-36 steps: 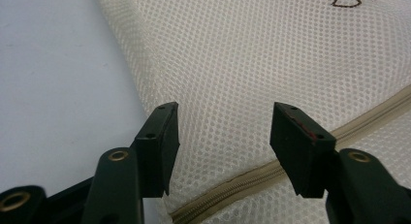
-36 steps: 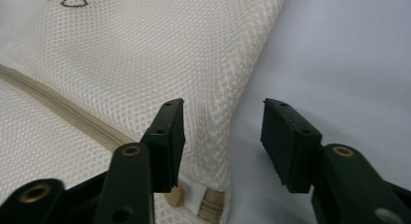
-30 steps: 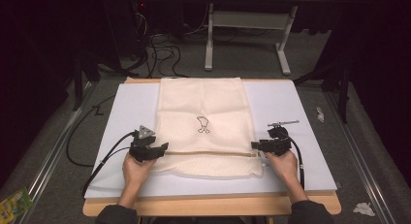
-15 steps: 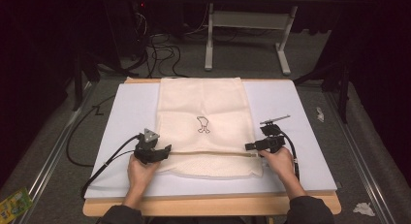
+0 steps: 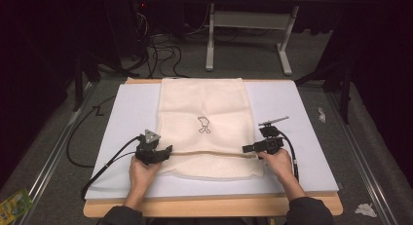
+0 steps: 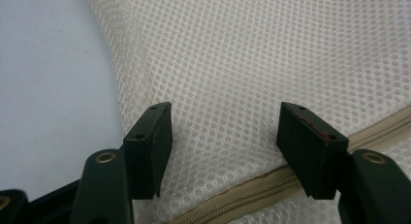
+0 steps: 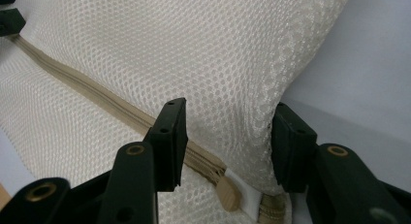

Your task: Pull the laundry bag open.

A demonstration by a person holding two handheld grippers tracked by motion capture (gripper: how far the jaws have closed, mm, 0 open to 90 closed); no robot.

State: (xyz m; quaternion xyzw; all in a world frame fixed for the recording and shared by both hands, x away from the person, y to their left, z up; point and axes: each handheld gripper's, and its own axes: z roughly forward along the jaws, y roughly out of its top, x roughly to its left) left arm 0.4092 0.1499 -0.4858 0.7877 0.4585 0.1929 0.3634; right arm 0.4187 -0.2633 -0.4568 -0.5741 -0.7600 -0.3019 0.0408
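Mesh bag (image 5: 202,127), cream, lies flat at centre of white mat (image 5: 292,103) on wooden table (image 5: 209,208); small dark figure printed mid-bag. Tan zipper (image 5: 209,152) runs across near end. Grey carpet floor, cables (image 5: 160,49) and a white table frame (image 5: 248,20) beyond; room dark. Left gripper (image 5: 163,152) at bag's left edge, right gripper (image 5: 249,148) at right edge, both at zipper line. Left gripper view: 2 jaws spread apart over mesh, zipper (image 6: 310,161) crossing low between them. Right gripper view: jaws parted, straddling raised bag corner (image 7: 271,136); zipper end tab (image 7: 228,195) visible, white mat (image 7: 368,78) beside.
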